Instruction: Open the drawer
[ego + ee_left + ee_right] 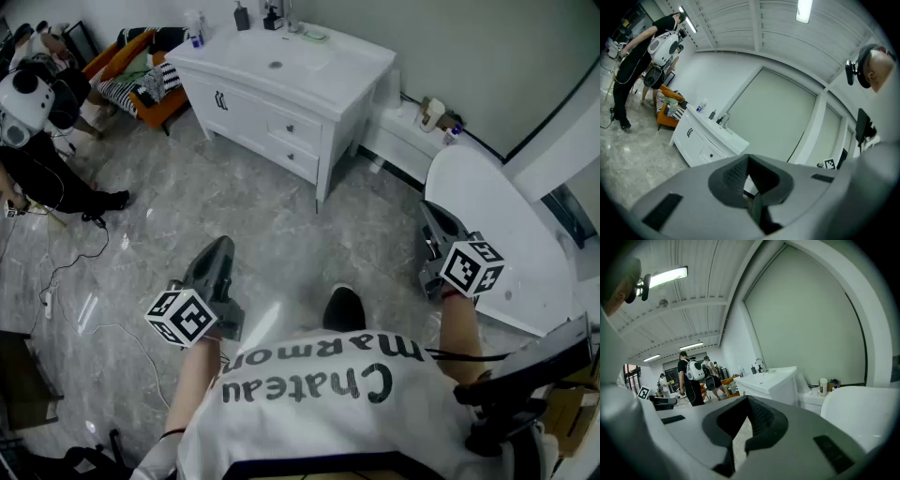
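Note:
A white vanity cabinet (281, 89) with a sink stands at the far side of the marble floor. Its two small knobbed drawers (292, 142) are both closed, one above the other, right of a double door (221, 101). In the left gripper view the cabinet (705, 140) appears well ahead, and in the right gripper view the same cabinet (771, 383) is likewise distant. My left gripper (223, 247) hovers over the floor, jaws shut and empty. My right gripper (433, 216) is held beside a white rounded fixture, also shut with nothing in it. Both are far from the drawers.
A white rounded fixture (502, 220) fills the right side. A low white ledge (412, 131) with bottles runs beside the cabinet. A person in black with a panda backpack (28, 103) stands at the left near an orange couch (141, 84). Cables (89, 314) lie on the floor.

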`<state>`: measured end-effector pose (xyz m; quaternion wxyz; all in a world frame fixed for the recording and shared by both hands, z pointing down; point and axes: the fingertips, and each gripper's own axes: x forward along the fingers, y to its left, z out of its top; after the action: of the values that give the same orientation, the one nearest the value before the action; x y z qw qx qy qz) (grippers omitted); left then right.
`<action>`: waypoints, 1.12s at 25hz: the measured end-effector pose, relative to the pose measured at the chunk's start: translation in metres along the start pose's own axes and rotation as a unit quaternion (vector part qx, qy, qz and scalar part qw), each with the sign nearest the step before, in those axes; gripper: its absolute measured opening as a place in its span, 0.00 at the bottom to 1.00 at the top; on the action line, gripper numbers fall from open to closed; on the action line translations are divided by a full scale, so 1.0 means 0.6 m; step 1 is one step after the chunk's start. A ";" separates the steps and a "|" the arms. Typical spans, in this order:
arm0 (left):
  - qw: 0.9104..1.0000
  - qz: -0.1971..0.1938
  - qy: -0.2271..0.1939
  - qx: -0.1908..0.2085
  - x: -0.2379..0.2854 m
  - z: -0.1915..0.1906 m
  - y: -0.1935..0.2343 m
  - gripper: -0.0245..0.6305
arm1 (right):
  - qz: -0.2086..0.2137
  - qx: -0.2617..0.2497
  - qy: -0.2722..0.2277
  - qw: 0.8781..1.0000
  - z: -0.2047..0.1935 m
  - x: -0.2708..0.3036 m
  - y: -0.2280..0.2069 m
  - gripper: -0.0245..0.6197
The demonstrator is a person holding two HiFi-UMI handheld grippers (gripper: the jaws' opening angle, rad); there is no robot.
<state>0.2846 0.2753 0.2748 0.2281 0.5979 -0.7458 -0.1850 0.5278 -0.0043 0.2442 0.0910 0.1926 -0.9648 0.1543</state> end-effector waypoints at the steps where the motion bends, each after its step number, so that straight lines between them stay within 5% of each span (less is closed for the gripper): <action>1: 1.000 0.001 0.001 0.000 0.000 0.000 0.001 0.04 | 0.001 0.000 0.001 1.000 0.000 0.001 0.001 0.05; 9: 1.000 0.001 -0.006 0.005 -0.013 0.010 0.004 0.04 | 0.010 -0.004 0.003 1.000 0.005 0.016 0.015 0.05; 16: 0.997 -0.008 -0.079 0.022 -0.063 0.062 -0.007 0.04 | 0.080 -0.012 0.005 0.997 -0.003 0.065 0.089 0.05; 23: 0.996 -0.062 -0.057 0.021 -0.034 0.068 -0.016 0.04 | 0.119 -0.024 0.040 0.992 -0.027 0.171 0.162 0.05; 28: 0.998 -0.042 -0.028 0.047 0.010 0.083 0.035 0.04 | 0.117 -0.015 0.047 0.992 -0.040 0.265 0.170 0.05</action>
<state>0.2385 0.2740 0.2459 0.1703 0.6336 -0.7339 -0.1761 0.3455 0.0387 0.2772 0.1209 0.0693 -0.9776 0.1579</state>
